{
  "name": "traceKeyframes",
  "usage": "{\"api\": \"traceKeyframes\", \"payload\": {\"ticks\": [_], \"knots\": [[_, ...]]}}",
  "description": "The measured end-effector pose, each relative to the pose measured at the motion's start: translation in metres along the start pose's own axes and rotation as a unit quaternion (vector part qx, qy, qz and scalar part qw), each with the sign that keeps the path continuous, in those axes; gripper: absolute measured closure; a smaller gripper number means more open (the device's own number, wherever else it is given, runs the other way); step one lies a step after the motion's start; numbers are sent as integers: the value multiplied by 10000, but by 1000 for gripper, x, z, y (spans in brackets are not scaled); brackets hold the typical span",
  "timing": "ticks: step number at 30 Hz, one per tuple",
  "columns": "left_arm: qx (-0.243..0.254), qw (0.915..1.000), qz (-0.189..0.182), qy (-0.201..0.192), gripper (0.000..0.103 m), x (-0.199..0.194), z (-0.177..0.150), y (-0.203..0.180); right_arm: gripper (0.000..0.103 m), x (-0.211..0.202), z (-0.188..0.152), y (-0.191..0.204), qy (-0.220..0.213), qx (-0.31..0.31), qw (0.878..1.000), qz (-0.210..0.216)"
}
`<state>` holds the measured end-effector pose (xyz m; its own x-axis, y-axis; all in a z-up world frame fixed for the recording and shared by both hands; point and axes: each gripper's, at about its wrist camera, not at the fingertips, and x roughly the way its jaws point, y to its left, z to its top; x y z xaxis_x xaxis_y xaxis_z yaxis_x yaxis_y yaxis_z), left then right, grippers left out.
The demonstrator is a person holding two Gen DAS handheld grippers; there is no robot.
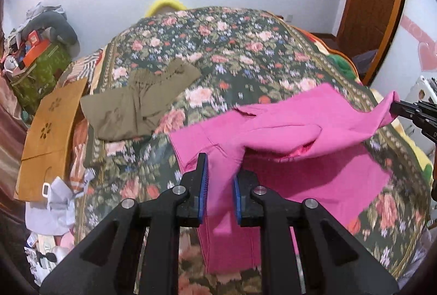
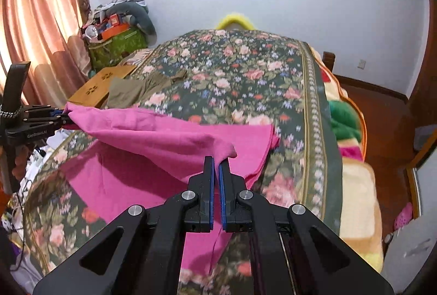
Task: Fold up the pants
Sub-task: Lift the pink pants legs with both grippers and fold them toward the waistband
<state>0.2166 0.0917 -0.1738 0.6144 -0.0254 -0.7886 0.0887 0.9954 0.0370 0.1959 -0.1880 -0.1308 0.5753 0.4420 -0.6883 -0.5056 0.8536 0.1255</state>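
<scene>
Pink pants [image 1: 314, 131] lie on the floral bedspread [image 1: 218, 49], with one end lifted off the bed between both grippers. My left gripper [image 1: 221, 172] is shut on one corner of the lifted edge; it also shows at the left of the right wrist view [image 2: 65, 117]. My right gripper [image 2: 217, 166] is shut on the other corner of the pink pants [image 2: 153, 136]; it shows at the right edge of the left wrist view [image 1: 393, 106]. The lifted cloth sags between them above the lower layer.
Folded olive pants [image 1: 136, 101] lie on the bed at the far left, beside a brown cardboard sheet [image 1: 49, 131]. A pile of bags and clothes [image 2: 117, 32] stands by the curtain. Blankets [image 2: 347, 131] hang off the bed's right side.
</scene>
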Motion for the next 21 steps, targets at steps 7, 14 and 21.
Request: {"api": "traceKeyframes", "payload": {"ticks": [7, 14, 21], "knots": [[25, 9995, -80, 317, 87, 9, -31, -3, 100, 8, -31, 4, 256, -4, 9996, -105], [158, 9989, -9, 432, 87, 11, -50, -6, 100, 6, -56, 6, 386, -85, 9989, -242], [237, 9987, 80, 448, 86, 6, -59, -4, 99, 2, -75, -9, 679, 231, 9971, -273]]}}
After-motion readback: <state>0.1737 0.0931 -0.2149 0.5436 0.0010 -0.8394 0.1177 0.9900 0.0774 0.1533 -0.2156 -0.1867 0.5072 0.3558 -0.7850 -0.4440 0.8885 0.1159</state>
